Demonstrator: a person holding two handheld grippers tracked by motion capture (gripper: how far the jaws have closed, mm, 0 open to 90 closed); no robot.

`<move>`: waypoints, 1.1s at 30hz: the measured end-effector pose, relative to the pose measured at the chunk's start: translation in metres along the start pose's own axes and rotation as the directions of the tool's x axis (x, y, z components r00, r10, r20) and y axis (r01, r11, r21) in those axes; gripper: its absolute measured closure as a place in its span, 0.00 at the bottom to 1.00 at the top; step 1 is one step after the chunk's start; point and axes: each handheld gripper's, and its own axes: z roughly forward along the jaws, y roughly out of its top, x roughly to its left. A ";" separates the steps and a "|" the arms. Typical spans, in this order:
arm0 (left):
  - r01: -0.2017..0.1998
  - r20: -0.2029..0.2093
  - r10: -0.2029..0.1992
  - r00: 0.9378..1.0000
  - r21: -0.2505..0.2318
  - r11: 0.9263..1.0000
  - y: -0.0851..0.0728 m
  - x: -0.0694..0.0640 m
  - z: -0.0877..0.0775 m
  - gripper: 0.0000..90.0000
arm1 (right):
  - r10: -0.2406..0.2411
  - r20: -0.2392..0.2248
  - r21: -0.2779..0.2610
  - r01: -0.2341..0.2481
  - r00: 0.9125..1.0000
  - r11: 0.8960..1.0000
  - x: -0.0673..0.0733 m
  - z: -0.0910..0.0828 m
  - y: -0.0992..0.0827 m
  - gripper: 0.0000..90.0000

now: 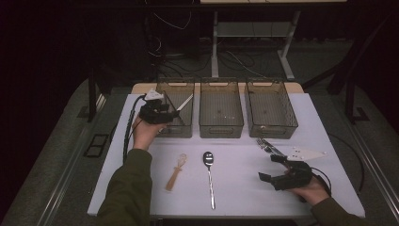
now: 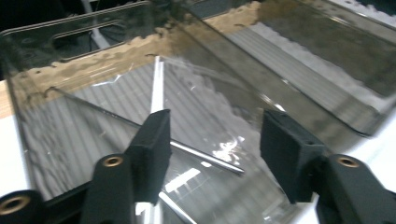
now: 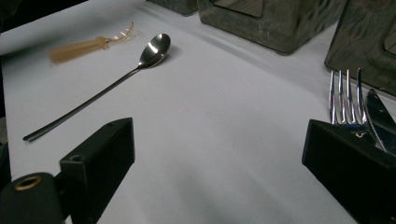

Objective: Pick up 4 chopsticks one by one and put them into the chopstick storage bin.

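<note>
Over the near left corner of the left smoky plastic bin (image 1: 187, 129) my left gripper (image 1: 170, 111) stands open. Nothing is between its pads (image 2: 154, 140). In the left gripper view (image 2: 217, 128) a slim pale utensil (image 2: 157, 86) lies slanted inside that bin (image 2: 93, 32), with a metal rod (image 2: 210, 160) below the jaws. The utensil (image 1: 185, 102) leans on the bin's right wall. At the front right my right gripper (image 1: 269, 168) rests open on the table (image 3: 219, 135). A fork (image 3: 344, 98) and a knife (image 3: 380, 119) lie just beyond its right jaw.
A long steel spoon (image 1: 209, 174) and an amber plastic utensil (image 1: 176, 172) lie on the white tabletop (image 1: 244, 188) in front of the bins. The middle bin (image 1: 221, 128) and the right bin (image 1: 272, 130) stand side by side at the back.
</note>
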 end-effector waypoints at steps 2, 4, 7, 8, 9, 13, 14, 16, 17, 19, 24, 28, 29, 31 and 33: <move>-0.019 0.007 0.019 1.000 -0.001 1.000 -0.004 -0.009 -0.006 0.41 | -0.001 0.002 0.001 0.001 1.000 1.000 0.001 0.000 0.000 0.11; -0.029 0.014 0.029 0.999 -0.008 1.000 -0.008 -0.017 -0.010 0.37 | -0.002 0.002 0.006 0.002 1.000 1.000 0.002 0.000 -0.001 0.11; -0.052 0.018 0.051 0.999 0.011 0.999 -0.011 -0.027 -0.016 0.31 | -0.003 0.002 0.003 0.003 1.000 1.000 0.001 -0.001 -0.001 0.11; -0.052 0.021 0.052 0.998 0.004 0.999 -0.013 -0.030 -0.018 0.30 | -0.003 0.003 0.001 0.003 1.000 1.000 0.001 -0.002 -0.001 0.11; -0.055 0.033 0.055 0.998 0.002 0.998 -0.016 -0.033 -0.020 0.30 | -0.003 0.005 0.001 0.003 1.000 1.000 0.001 -0.002 -0.001 0.11; -0.066 0.037 0.065 0.997 0.015 0.998 -0.025 -0.039 -0.024 0.26 | -0.006 0.003 0.001 0.006 1.000 1.000 0.001 -0.002 -0.001 0.11; -0.054 0.036 0.054 0.998 0.012 0.998 -0.028 -0.041 -0.024 0.25 | -0.008 0.004 0.000 0.008 1.000 1.000 0.002 -0.002 -0.001 0.11; -0.057 0.036 0.057 0.998 0.023 0.998 -0.034 -0.044 -0.026 0.24 | -0.009 0.006 0.001 0.009 1.000 1.000 0.002 -0.002 -0.001 0.11; -0.060 0.039 0.059 0.998 0.026 0.998 -0.036 -0.046 -0.028 0.23 | -0.008 0.006 0.001 0.008 1.000 1.000 0.002 -0.003 -0.001 0.11; -0.056 0.038 0.055 0.998 0.029 0.998 -0.042 -0.049 -0.031 0.22 | -0.009 0.007 -0.002 0.009 1.000 1.000 0.002 -0.003 -0.001 0.11; -0.046 0.044 0.045 0.998 0.022 0.999 -0.055 -0.054 -0.041 0.19 | -0.010 0.007 -0.001 0.010 1.000 1.000 0.002 -0.003 -0.001 0.11; -0.045 0.051 0.044 0.998 0.026 0.999 -0.065 -0.061 -0.048 0.18 | -0.010 0.008 -0.001 0.010 1.000 1.000 0.002 -0.003 -0.001 0.11; -0.049 0.061 0.048 0.997 0.023 0.999 -0.067 -0.062 -0.051 0.18 | -0.011 0.009 -0.001 0.011 1.000 1.000 0.002 -0.003 -0.001 0.11; -0.056 0.068 0.055 0.996 0.024 0.998 -0.071 -0.066 -0.055 0.18 | -0.010 0.010 -0.001 0.010 1.000 1.000 0.002 -0.003 -0.001 0.11; -0.058 0.069 0.056 0.996 0.022 0.998 -0.075 -0.069 -0.060 0.18 | -0.010 0.011 -0.003 0.010 1.000 1.000 0.002 -0.004 -0.001 0.11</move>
